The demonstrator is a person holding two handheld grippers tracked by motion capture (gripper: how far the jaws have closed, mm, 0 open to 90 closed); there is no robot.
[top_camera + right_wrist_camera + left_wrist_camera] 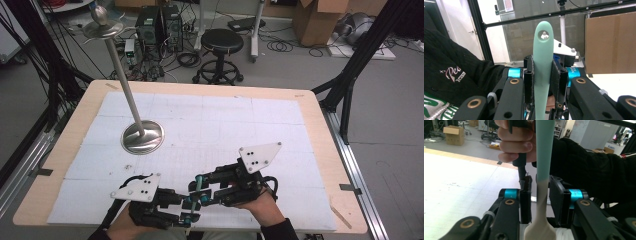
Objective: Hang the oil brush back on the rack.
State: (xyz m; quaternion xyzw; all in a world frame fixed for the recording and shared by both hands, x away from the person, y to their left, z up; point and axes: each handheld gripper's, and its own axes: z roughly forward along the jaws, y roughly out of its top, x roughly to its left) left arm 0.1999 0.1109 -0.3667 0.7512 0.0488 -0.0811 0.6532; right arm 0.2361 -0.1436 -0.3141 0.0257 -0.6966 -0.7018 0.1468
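A spatula point(543, 62) with a mint-green handle and a cream head stands upright between my two grippers, with the hole end up. My right gripper point(543, 60) is shut on the green handle, both pads pressed to its sides. My left gripper point(540, 182) is open. Its jaws flank the spatula point(542, 157) lower down, where green turns to cream, with a thin gap on each side. In the high view the left gripper point(186, 210) and right gripper point(200, 191) face each other at the table's front edge, tips almost meeting.
A metal stand has its round base point(143, 136) on the white mat point(210, 125) at the left. Its pole leans up to a small dish point(102, 27). A black stool point(221, 42) and cardboard boxes sit beyond the table.
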